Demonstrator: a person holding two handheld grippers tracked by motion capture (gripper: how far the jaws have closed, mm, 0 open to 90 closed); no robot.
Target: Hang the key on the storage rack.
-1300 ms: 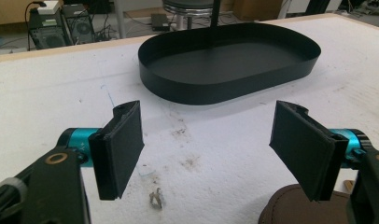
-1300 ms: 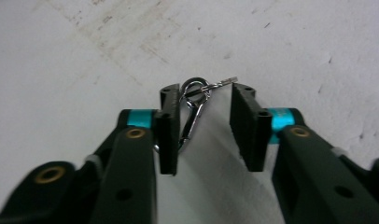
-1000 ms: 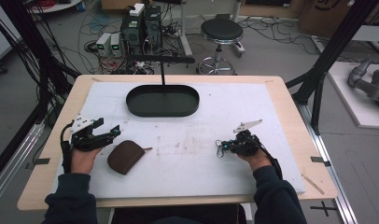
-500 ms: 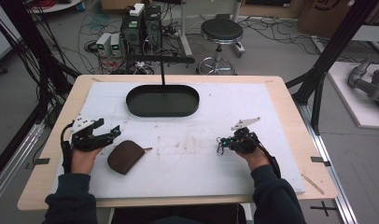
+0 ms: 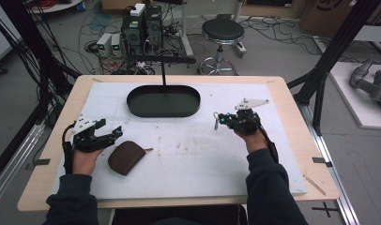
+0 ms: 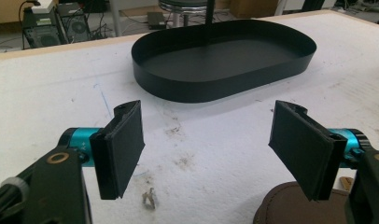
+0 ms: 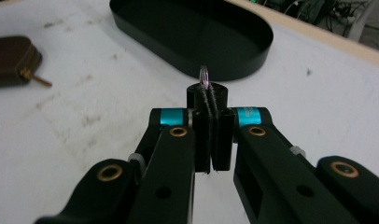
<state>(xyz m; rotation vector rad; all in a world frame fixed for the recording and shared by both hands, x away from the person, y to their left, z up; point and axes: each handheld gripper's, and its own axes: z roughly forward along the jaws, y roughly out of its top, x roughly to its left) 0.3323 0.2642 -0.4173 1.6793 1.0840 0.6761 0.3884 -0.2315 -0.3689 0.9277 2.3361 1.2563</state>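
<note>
Worktop (image 5: pixel 188 154): white, stained sheet on a wooden board, carrying everything listed below.

Tray (image 5: pixel 163 101): black, oval, lying at the far middle, nothing visible inside it.

Pouch (image 5: pixel 126 157): brown, zipped, lying flat at the near left, just beside the left claw and apart from it.

Left claw (image 5: pixel 114 133): hovering at the near left with its jaws standing wide apart and nothing between them.

Right claw (image 5: pixel 217 121): hovering right of centre, near the tray's right end, with its jaws pressed together on a small ring (image 7: pixel 204 75), thin and pale pink, whose upper edge is peeking above the tips.

Step in hand, as a judgement: the ring is being carried, most likely toward the tray; the next move is calling for a reach over the tray wall and a release.

View differences: the right gripper view is showing the ring, too small to find from the high view; the left gripper view is showing the pouch's edge under its right-hand jaw.
</note>
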